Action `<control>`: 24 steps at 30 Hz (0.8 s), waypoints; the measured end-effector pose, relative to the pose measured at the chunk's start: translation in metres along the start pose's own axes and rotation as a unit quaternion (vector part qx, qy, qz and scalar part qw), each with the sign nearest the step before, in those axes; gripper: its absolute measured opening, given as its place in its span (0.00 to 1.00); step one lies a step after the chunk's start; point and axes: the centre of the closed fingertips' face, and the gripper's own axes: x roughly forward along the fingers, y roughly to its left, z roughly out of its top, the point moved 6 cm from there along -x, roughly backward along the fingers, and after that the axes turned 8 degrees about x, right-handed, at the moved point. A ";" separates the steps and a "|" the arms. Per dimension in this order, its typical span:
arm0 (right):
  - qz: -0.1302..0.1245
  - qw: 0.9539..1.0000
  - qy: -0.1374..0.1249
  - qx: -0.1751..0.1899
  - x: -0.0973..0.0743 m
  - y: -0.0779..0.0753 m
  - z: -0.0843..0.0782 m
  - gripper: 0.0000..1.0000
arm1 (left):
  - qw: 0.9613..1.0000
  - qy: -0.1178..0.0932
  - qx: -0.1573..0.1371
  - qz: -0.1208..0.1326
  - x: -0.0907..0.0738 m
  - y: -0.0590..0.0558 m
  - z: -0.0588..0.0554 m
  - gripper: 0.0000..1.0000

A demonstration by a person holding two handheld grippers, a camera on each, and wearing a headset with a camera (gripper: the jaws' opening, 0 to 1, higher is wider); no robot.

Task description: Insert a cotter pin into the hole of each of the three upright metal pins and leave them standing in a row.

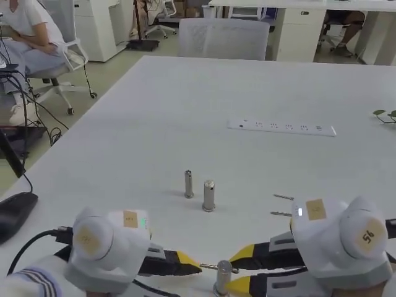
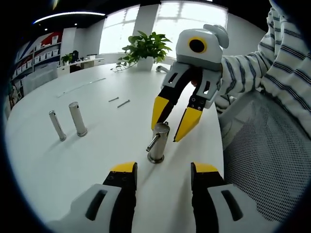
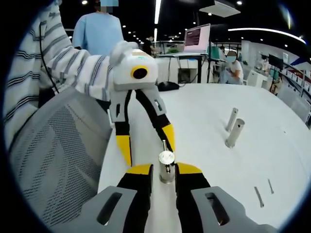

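Right tongs (image 3: 164, 168) bracket a smooth cylindrical steel pin (image 3: 166, 160) crossed by a thin cotter pin (image 2: 152, 144), grip unclear; left tongs (image 2: 164, 167) spread over the white surface (image 1: 185, 111).

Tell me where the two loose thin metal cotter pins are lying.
In the head view the two thin cotter pins lie on the white table, right of the two standing metal pins, just beyond the right gripper.

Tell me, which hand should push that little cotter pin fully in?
Probably the left gripper: its open fingers face the protruding cotter pin, while the right gripper straddles the metal pin.
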 end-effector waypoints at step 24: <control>0.008 1.000 -0.012 -0.005 0.014 -0.002 -0.006 0.20 | 0.999 0.000 -0.039 0.036 -0.035 -0.010 -0.013 0.83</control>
